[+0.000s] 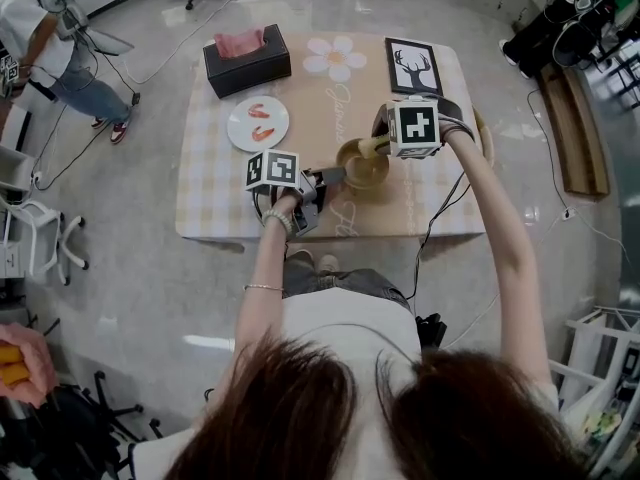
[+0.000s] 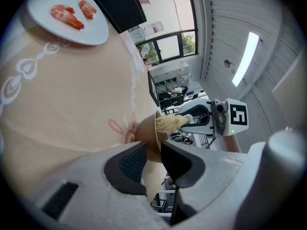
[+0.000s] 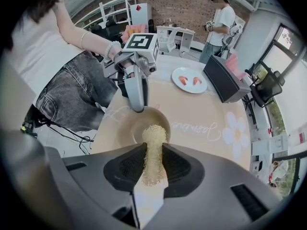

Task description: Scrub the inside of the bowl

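Note:
A tan bowl (image 1: pixel 366 173) stands on the checked tablecloth near the table's front edge. My left gripper (image 1: pixel 327 176) is shut on its near-left rim; in the left gripper view the bowl (image 2: pixel 145 132) has its wall clamped between the pads of the left gripper (image 2: pixel 152 150). My right gripper (image 3: pixel 153 150) is shut on a pale loofah scrubber (image 3: pixel 154 137). The scrubber's tip reaches down into the bowl (image 3: pixel 125 128). In the head view the right gripper (image 1: pixel 378 146) hangs over the bowl's far right rim. The bowl's bottom is partly hidden by the scrubber.
A white plate with shrimp (image 1: pixel 258 123) lies left of the bowl. A black tissue box (image 1: pixel 247 60) and a framed deer picture (image 1: pixel 413 66) stand at the table's back. A person (image 1: pixel 40 38) stands far left on the floor. Cables hang off the table's front edge.

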